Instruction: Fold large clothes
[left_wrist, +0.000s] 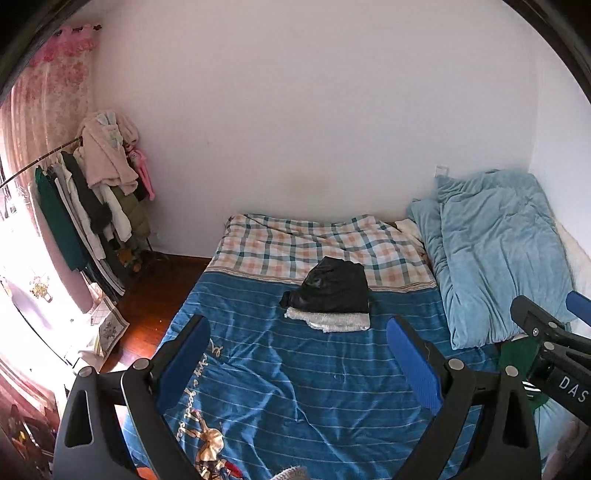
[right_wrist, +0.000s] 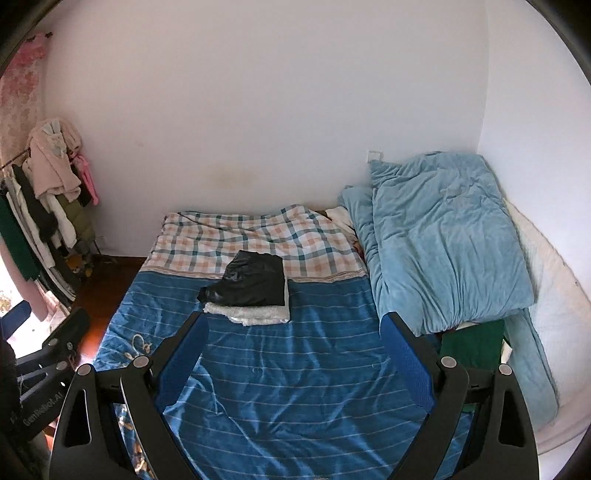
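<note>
A folded black garment (left_wrist: 334, 286) lies on a folded white fleecy one (left_wrist: 332, 321) in the middle of the bed; both show in the right wrist view too, black (right_wrist: 251, 280) on white (right_wrist: 255, 314). A green garment (right_wrist: 472, 345) lies at the bed's right side under the quilt's edge, also seen in the left wrist view (left_wrist: 515, 356). My left gripper (left_wrist: 299, 354) is open and empty above the blue striped sheet (left_wrist: 295, 387). My right gripper (right_wrist: 295, 350) is open and empty above the sheet, and shows at the right in the left wrist view (left_wrist: 546, 325).
A light blue quilt (right_wrist: 443, 236) is heaped along the right wall. A checked blanket (right_wrist: 251, 240) covers the bed's far end. A clothes rack with hanging clothes (left_wrist: 92, 206) stands at the left by a pink curtain (left_wrist: 44, 110). Wooden floor (left_wrist: 155, 295) lies left of the bed.
</note>
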